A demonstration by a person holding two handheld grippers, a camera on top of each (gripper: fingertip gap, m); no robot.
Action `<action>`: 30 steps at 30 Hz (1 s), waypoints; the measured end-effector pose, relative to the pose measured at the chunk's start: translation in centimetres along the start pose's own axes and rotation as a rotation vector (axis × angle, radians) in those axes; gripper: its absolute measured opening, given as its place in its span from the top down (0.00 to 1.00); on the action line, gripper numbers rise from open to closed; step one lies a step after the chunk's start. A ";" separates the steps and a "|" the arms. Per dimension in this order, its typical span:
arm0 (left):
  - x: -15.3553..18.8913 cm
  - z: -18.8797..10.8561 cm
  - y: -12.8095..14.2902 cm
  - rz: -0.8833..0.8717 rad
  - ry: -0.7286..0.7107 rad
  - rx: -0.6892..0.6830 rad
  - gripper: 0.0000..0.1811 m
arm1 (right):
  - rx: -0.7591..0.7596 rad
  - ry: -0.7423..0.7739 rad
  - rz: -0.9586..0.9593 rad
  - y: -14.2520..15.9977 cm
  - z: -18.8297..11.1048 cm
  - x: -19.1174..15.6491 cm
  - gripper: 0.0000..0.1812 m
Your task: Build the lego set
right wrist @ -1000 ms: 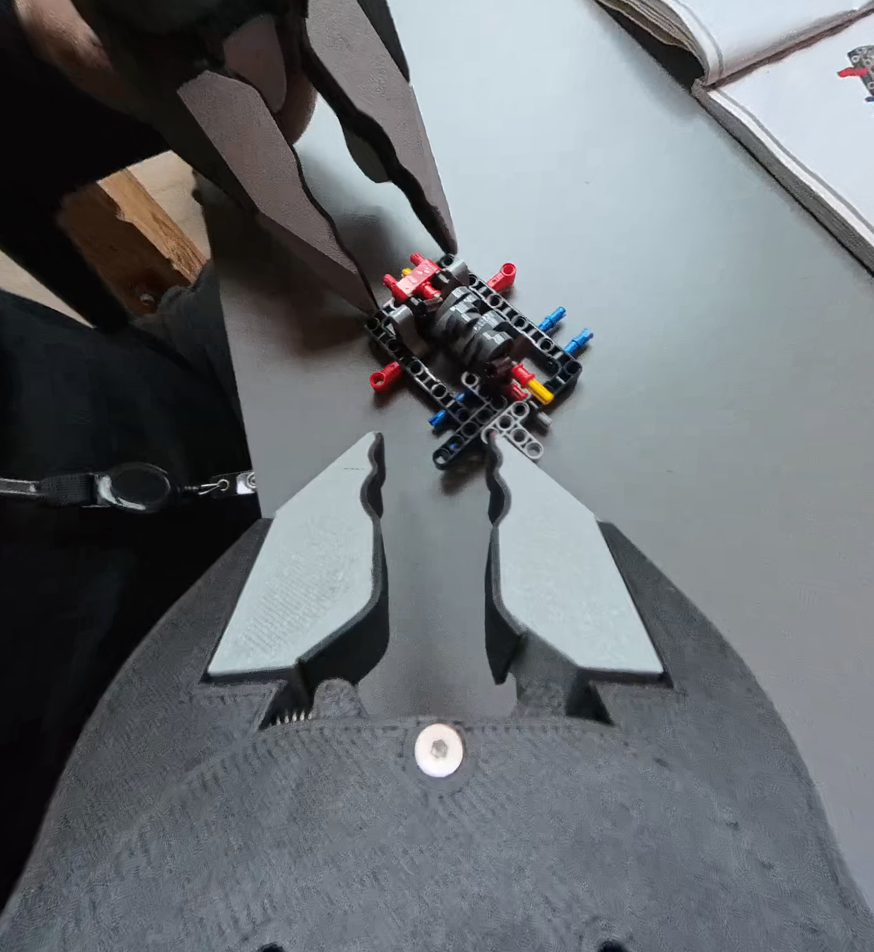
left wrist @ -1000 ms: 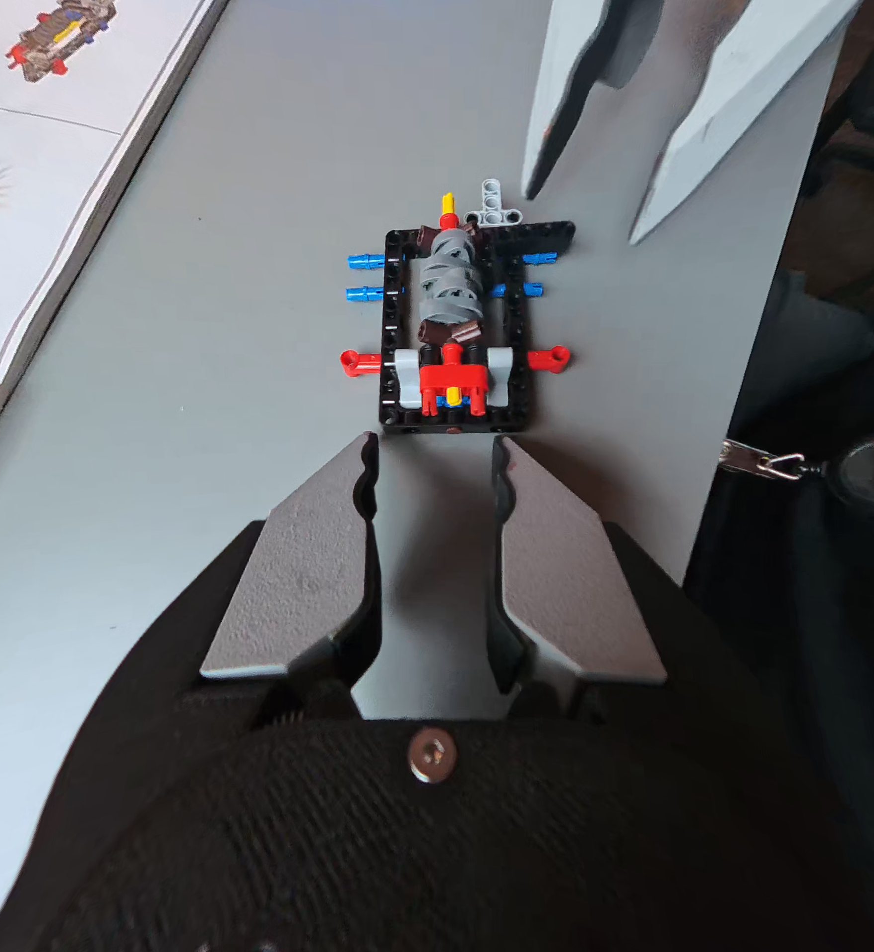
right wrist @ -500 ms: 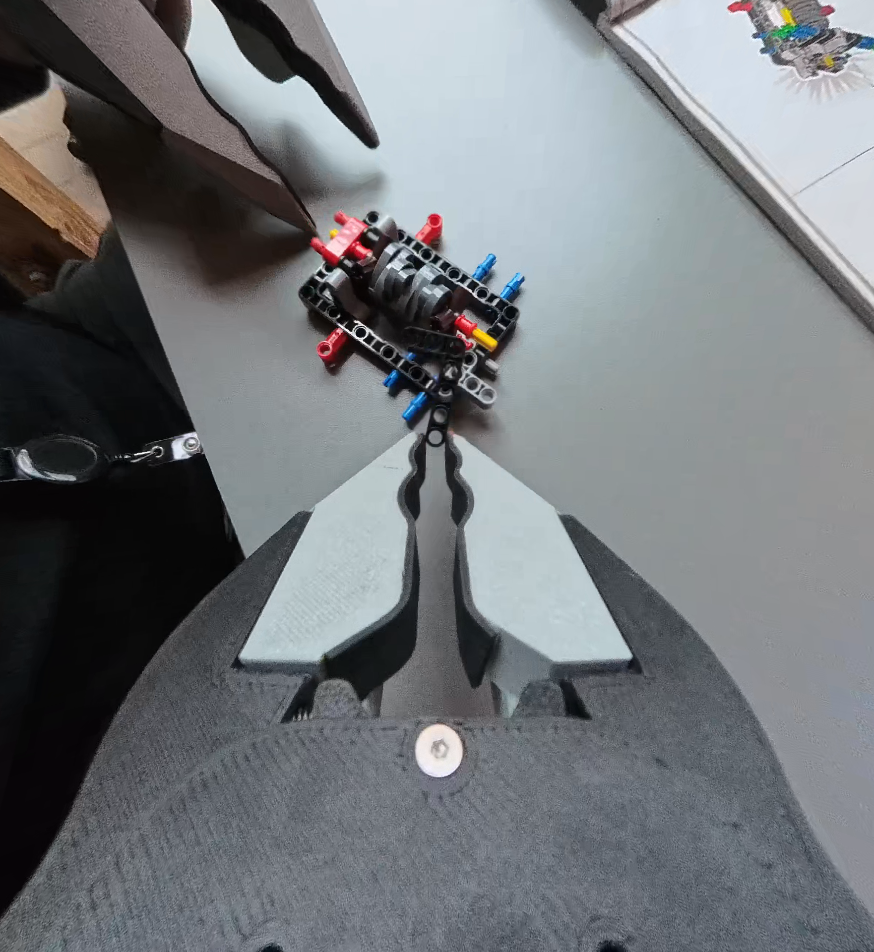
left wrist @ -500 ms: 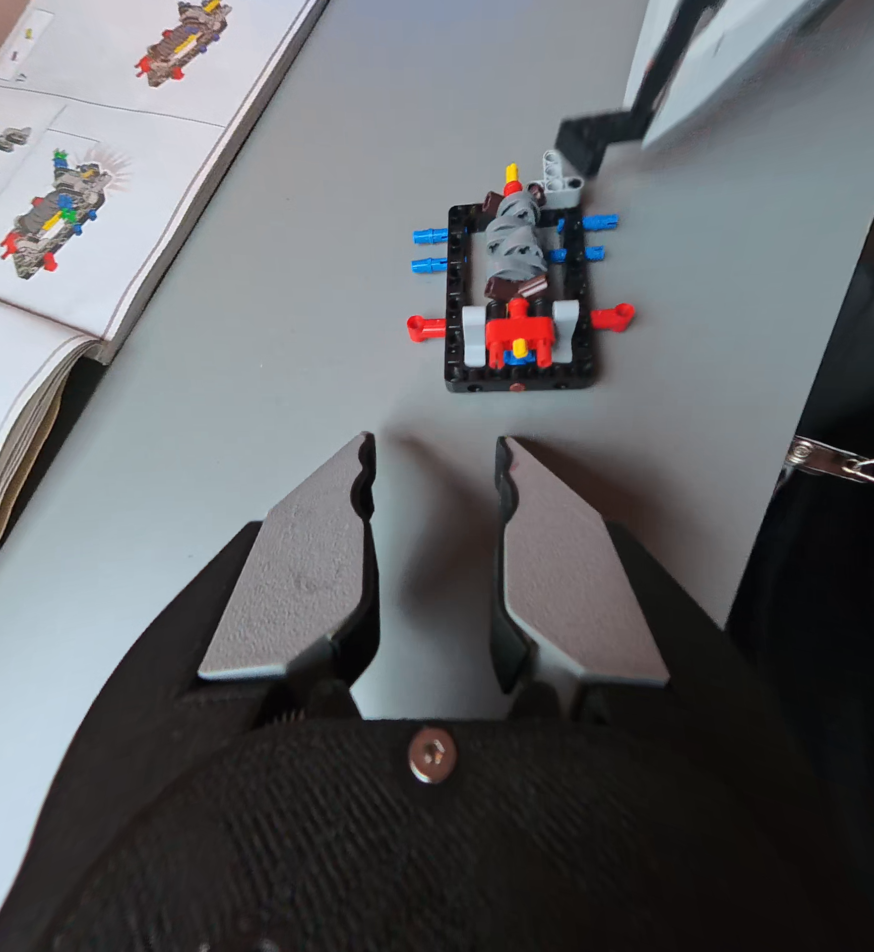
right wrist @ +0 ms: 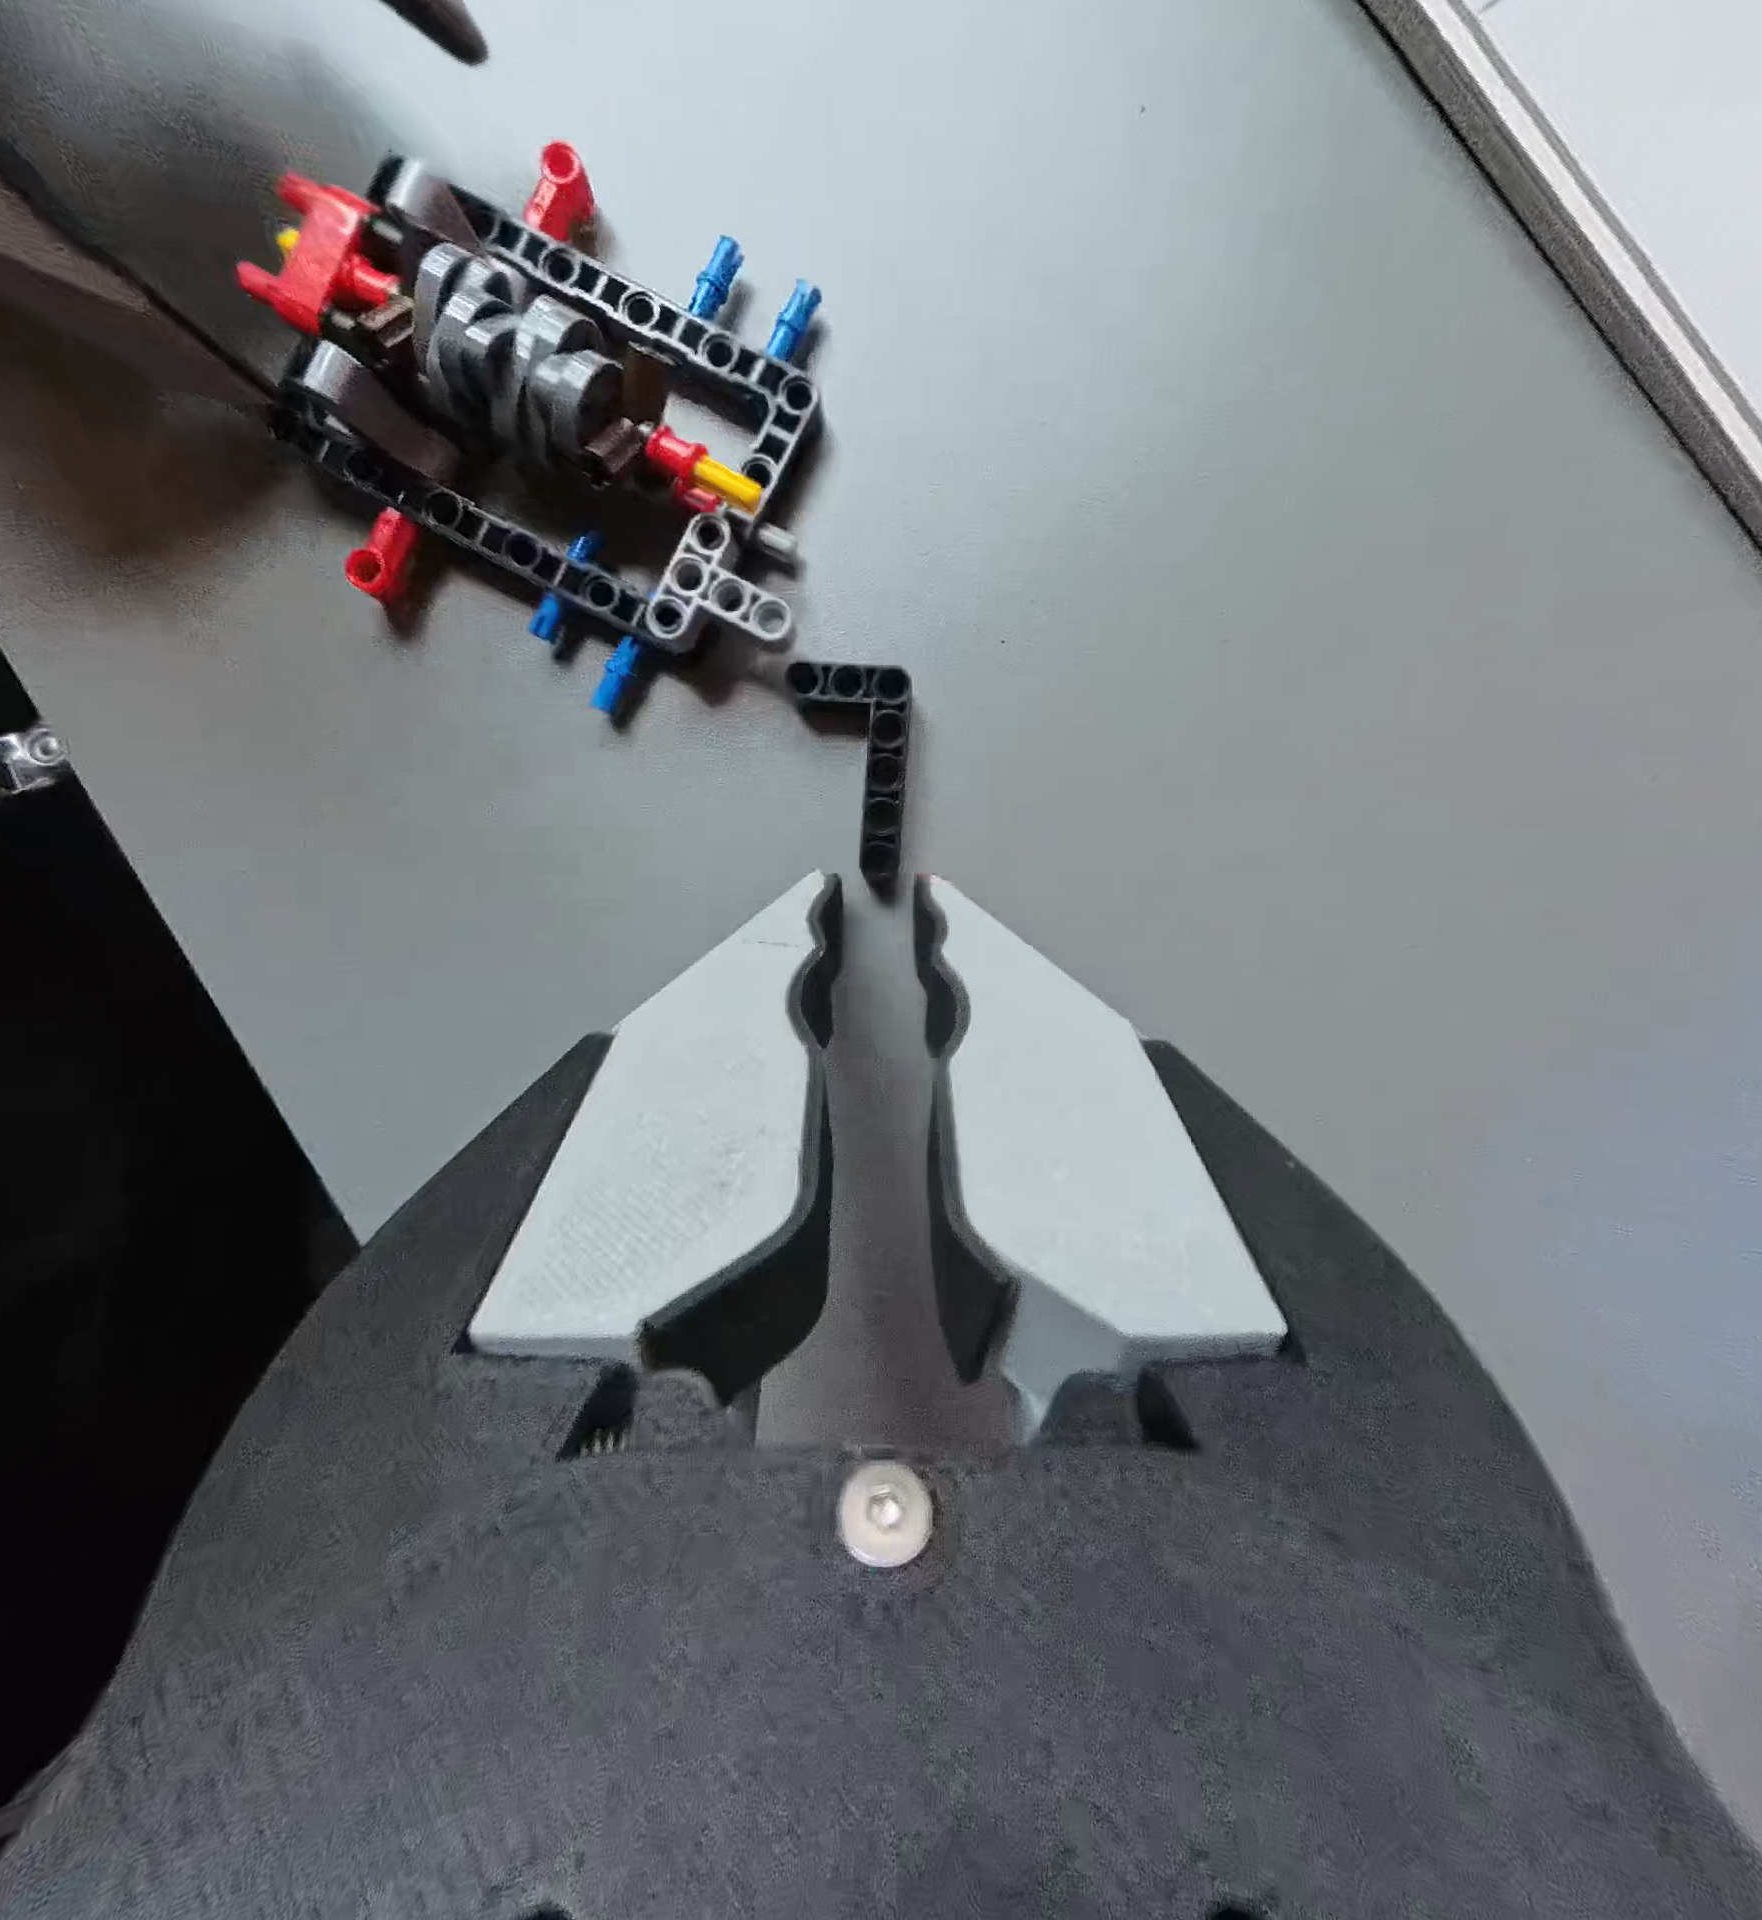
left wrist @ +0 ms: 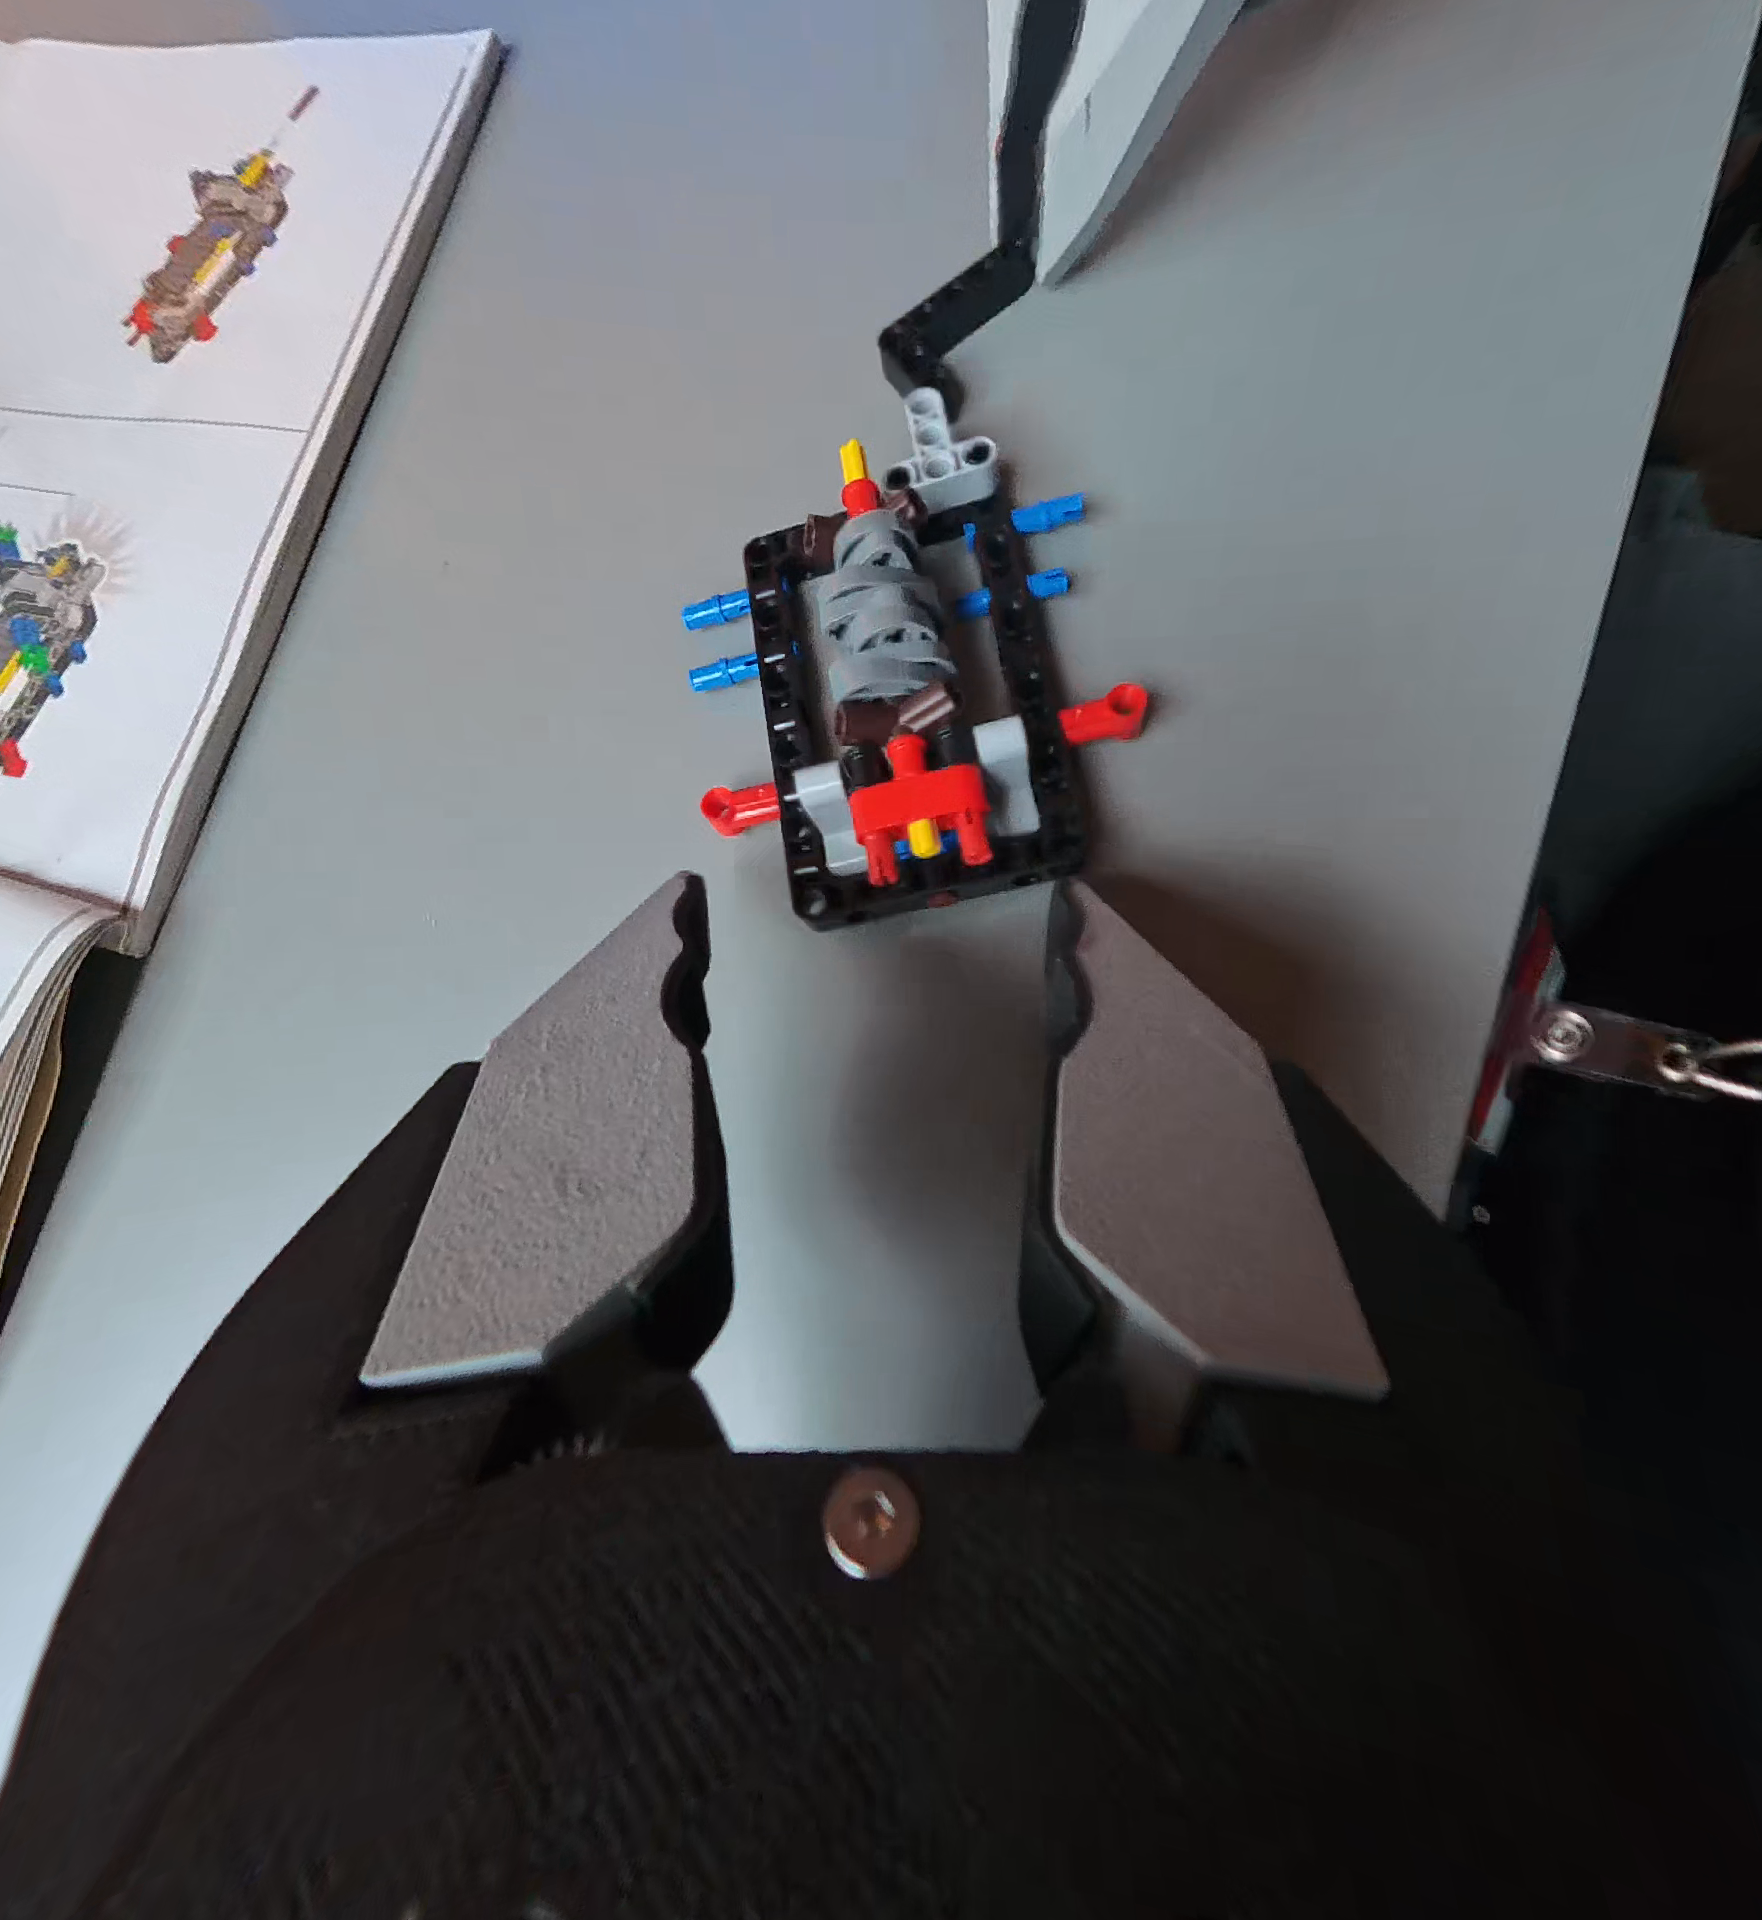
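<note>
A black rectangular lego frame (left wrist: 913, 717) with a grey twisted core, red, blue and yellow pins and a light grey T-piece lies on the grey table; it also shows in the right wrist view (right wrist: 555, 416). My left gripper (left wrist: 877, 904) is open and empty, its tips at the frame's near end. My right gripper (right wrist: 877, 888) is shut on a black L-shaped beam (right wrist: 882, 758), held just off the frame's T-piece corner. In the left wrist view the beam (left wrist: 950, 322) hangs from the right gripper's pale fingers (left wrist: 1095, 135).
An open instruction booklet (left wrist: 129, 416) lies at the left of the table; its edge shows in the right wrist view (right wrist: 1687, 312). The table's edge (left wrist: 1542, 935) runs close to the right of the frame. A lanyard clip (left wrist: 1666, 1060) hangs beyond it. My right fingertips sit around 15 centimetres from my left ones.
My right gripper closed on the black L-beam, pulled it off the frame and drew it back. My left gripper backed away, then returned to the frame's near end and opened wider.
</note>
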State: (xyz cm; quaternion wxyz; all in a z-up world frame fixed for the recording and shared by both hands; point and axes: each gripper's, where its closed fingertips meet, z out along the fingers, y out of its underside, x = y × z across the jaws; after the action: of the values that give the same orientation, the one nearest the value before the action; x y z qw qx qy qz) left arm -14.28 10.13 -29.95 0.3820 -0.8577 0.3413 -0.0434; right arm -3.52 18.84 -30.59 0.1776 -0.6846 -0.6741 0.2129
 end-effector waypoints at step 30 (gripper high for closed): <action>-1.0 -0.1 -0.1 -0.089 0.126 -0.017 0.64 | 0.059 -0.117 -0.714 -3.6 0.9 -5.0 0.79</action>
State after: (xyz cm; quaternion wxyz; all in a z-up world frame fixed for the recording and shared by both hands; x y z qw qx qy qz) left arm -15.01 10.69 -29.61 0.3504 -0.8708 0.3265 -0.1112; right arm -7.10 13.87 -29.20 0.2216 -0.3872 -0.8733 0.1958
